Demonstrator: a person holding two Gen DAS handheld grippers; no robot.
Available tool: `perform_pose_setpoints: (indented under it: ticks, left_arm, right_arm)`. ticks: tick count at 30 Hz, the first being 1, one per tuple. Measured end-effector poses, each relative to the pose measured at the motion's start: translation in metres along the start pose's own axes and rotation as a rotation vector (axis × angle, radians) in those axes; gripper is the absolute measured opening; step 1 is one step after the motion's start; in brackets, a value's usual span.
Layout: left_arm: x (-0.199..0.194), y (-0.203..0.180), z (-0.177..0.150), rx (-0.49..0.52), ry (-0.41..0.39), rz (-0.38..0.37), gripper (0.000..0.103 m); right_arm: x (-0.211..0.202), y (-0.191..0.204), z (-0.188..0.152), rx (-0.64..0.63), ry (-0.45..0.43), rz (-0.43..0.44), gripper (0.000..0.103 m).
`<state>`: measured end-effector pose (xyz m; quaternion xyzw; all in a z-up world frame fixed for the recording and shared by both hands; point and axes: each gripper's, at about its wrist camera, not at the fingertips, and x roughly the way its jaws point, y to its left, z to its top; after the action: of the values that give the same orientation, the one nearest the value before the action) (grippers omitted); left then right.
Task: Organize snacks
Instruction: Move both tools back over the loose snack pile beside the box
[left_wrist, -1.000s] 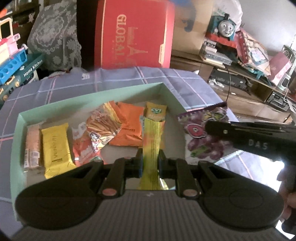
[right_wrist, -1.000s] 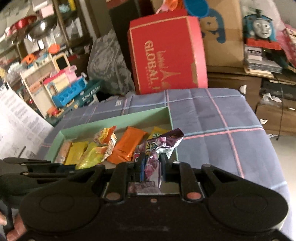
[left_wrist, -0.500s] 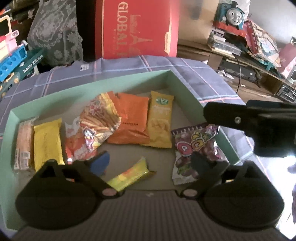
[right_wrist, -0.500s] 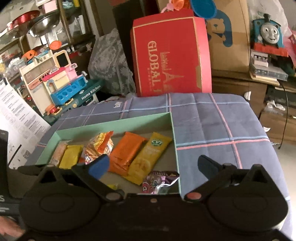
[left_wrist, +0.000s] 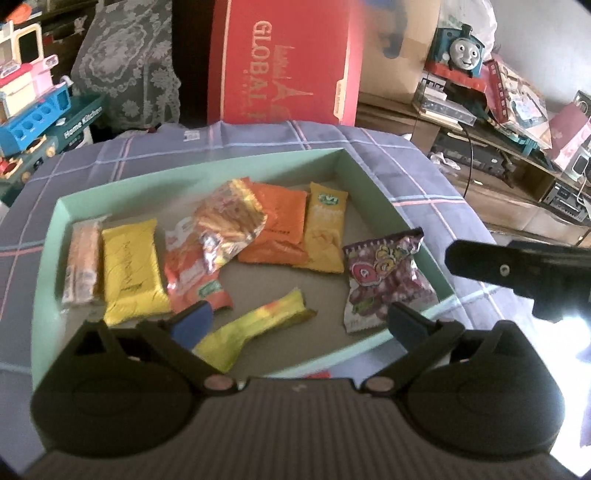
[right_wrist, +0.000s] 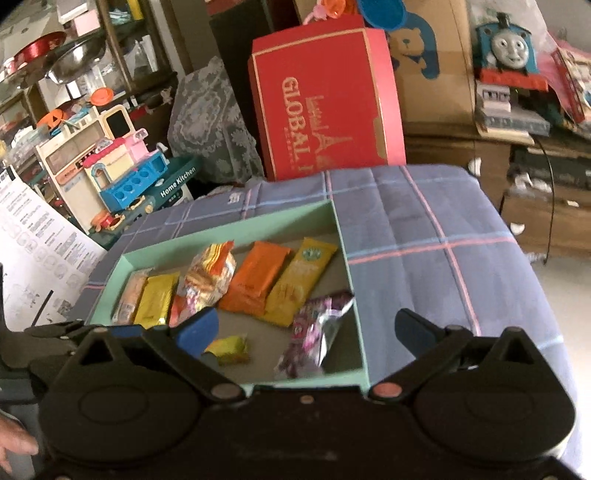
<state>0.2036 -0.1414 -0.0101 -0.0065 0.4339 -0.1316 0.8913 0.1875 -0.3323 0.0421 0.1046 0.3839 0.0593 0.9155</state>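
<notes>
- Our left gripper (left_wrist: 297, 319) has its jaws spread wide, having just been opening; nothing is pinched between them, and the yellow-green bar (left_wrist: 255, 328) lies loose on the tray floor just past the fingertips.
- Our right gripper (right_wrist: 308, 330) stands wide apart too, holding nothing, with the purple grape candy bag (right_wrist: 314, 336) lying free below, leaning on the tray's right wall.
- Both snacks sit inside the mint-green tray (left_wrist: 369, 184), near its front edge; the purple bag is in the front right corner.
- Farther back in the tray we see a row: a pale wafer pack (left_wrist: 81, 266), a yellow bar (left_wrist: 129, 273), a crumpled chips packet (left_wrist: 229, 221), an orange packet (left_wrist: 277, 229) and a yellow-orange sachet (left_wrist: 325, 236).
- The tray rests on a blue-grey cloth with pink and white check lines (right_wrist: 424, 240).
- Behind the cloth stands a red box lettered GLOBAL (right_wrist: 325, 103), with a toy kitchen set (right_wrist: 110, 162) to its left and a blue toy engine (right_wrist: 508, 48) on cluttered shelving to its right.
</notes>
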Motion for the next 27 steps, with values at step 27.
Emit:
perform_pose_setpoints:
  ticks: [27]
  left_arm:
    - [-0.06,-0.003,-0.136,0.187,0.097,-0.108,0.103]
  right_arm:
    - [-0.049,0.011,-0.095,0.079,0.021,-0.071,0.103]
